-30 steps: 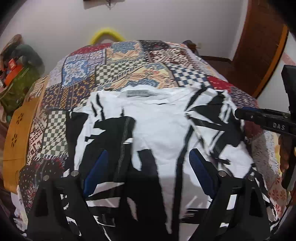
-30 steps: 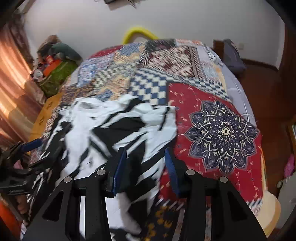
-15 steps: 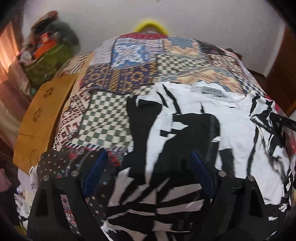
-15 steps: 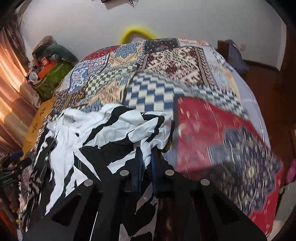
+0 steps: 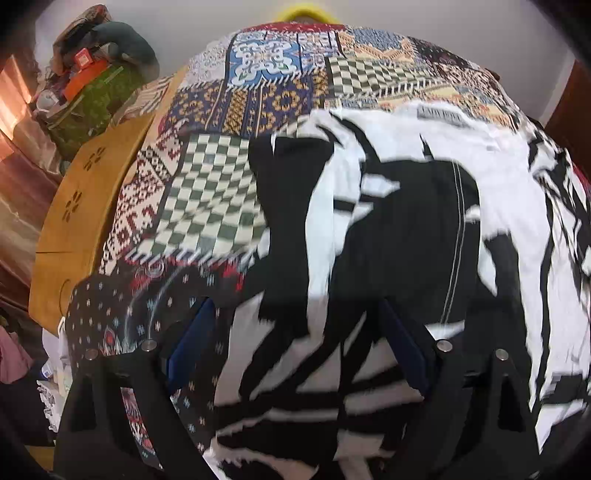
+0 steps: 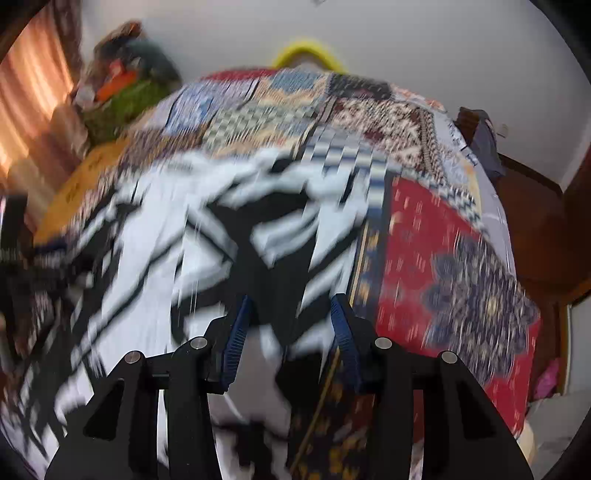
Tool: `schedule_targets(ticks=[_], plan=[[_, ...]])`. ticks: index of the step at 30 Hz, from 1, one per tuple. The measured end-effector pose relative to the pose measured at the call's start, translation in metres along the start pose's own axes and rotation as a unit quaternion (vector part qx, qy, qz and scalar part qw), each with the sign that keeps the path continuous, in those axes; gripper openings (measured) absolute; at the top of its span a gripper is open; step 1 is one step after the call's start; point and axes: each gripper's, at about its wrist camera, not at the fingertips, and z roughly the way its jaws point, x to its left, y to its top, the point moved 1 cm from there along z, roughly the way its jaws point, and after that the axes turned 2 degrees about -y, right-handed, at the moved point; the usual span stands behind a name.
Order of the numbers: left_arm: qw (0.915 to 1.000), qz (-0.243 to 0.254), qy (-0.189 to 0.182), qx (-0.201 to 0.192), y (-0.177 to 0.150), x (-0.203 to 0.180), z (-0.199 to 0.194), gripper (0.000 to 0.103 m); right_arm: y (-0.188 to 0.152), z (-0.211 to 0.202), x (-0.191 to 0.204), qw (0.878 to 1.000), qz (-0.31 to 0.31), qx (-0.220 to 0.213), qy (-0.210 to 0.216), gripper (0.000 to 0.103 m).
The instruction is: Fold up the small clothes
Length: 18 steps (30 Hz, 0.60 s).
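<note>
The bed (image 5: pixel 258 92) fills most of the room from where both cameras look, covered in a patchwork quilt (image 5: pixel 218 206) of checkered, blue, red and gold panels; a wide red panel with a dark medallion runs along its right edge in the right wrist view. Spread across the near half of the quilt lies the black-and-white shirt (image 5: pixel 406 221), mostly flat, its neck label toward the far end of the bed and its bold dark streaks fanning out toward the near edge. In the right wrist view the same shirt (image 6: pixel 207 236) is smeared by blur, its right margin ending beside the red panel.

At the bed's far left corner sits a heap of clutter (image 5: pixel 92 74) with green and orange in it, and a yellow hoop (image 5: pixel 306 9) pokes up behind the far edge against the pale wall.

The left hand-held gripper (image 5: pixel 295 347) stands spread wide, blue pads well apart, hovering over the shirt's left near portion with nothing pinched between them. The right hand-held gripper (image 6: pixel 291 332) is also parted, less widely, its blue pads straddling the shirt's right near edge; whether the pads touch the cloth I cannot tell through the blur.
</note>
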Motion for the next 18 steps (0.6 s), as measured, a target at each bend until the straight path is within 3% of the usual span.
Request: schedule_targets(ticks=[4, 12, 18], plan=[[1.0, 0.002, 0.0, 0.004, -0.023, 0.008, -0.005, 0.097, -0.03, -0.002, 0.01, 0.999, -0.025, 0.023, -0.008, 0.042], [0.9998, 0.018, -0.003, 0.006, -0.071, 0.026, -0.027, 0.097, -0.074, -0.019, 0.018, 0.998, -0.011, 0.064, 0.018, 0.042], [0.9992, 0.037, 0.013, 0.005, -0.099, 0.035, -0.051, 0.097, -0.085, -0.049, 0.015, 0.999, 0.01, 0.045, 0.024, 0.042]])
